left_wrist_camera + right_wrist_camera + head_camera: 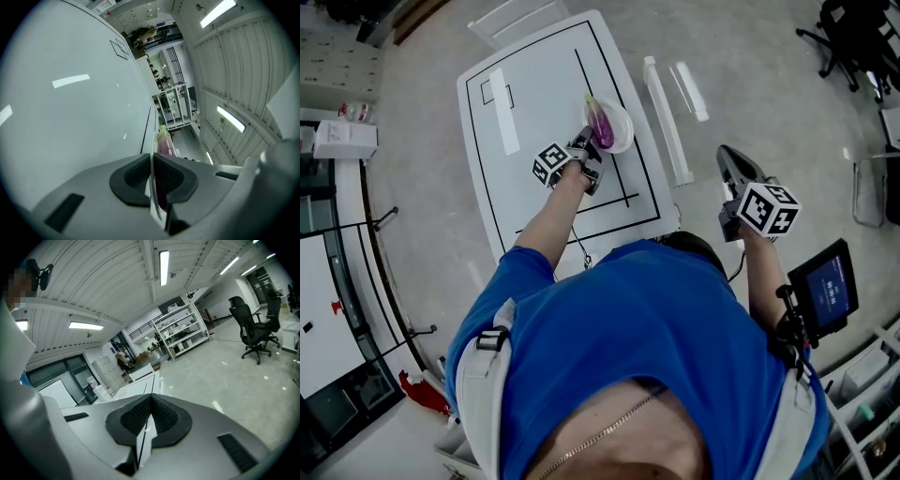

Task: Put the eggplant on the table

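Note:
A purple eggplant (602, 127) with a green stem lies on a white plate (623, 134) over the right part of the white table (534, 84). My left gripper (586, 157) is shut on the plate's near rim. In the left gripper view the plate's rim (151, 199) shows edge-on between the closed jaws of the left gripper (152, 176), with the eggplant (165, 143) just beyond. Whether the plate rests on the table or hangs above it I cannot tell. My right gripper (733, 167) (151, 416) is shut and empty, held over the floor right of the table.
Black lines mark the tabletop (70, 108). Long white strips (667, 117) lie on the floor right of the table. A black office chair (853, 37) (255, 329) stands far right. A small screen (825, 286) sits near my right arm. Shelving (183, 329) lines the far room.

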